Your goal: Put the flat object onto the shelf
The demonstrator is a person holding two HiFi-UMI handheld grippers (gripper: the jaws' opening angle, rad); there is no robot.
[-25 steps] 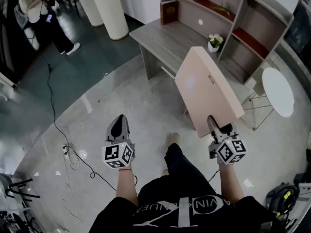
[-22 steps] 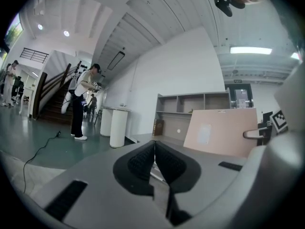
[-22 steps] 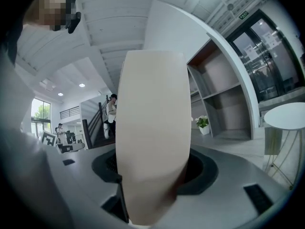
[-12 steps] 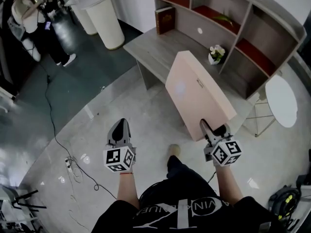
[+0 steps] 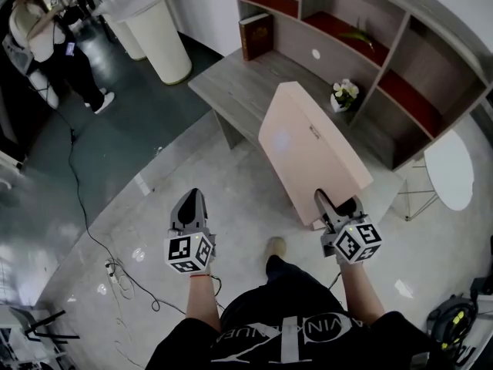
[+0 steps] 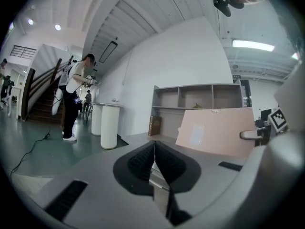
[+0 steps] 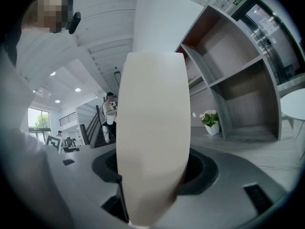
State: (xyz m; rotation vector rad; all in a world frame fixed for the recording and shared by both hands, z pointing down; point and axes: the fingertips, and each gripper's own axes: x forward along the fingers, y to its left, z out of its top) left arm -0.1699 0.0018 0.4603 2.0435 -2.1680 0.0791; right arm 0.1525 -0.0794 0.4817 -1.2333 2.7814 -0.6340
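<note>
Glossy pale floor [image 5: 231, 199] underfoot, a grey desk [image 5: 239, 79] ahead, an open shelf unit [image 5: 391, 60] behind and beside it. On the desk, a small potted plant [image 5: 343, 93]; at its far end, a book [image 5: 256, 35] upright. Farther left, white pedestals [image 5: 158, 29] and a person [image 5: 42, 41] standing on darker floor. Clamped at its near lower edge in the right gripper [image 5: 337, 205], jaws pressing on either face: the flat object [image 5: 308, 149], a pale pink board, up in the air and tilted over the desk's near end, short of the shelf. Left gripper [image 5: 190, 199] low and well apart from it, jaws pressed together on nothing.
</note>
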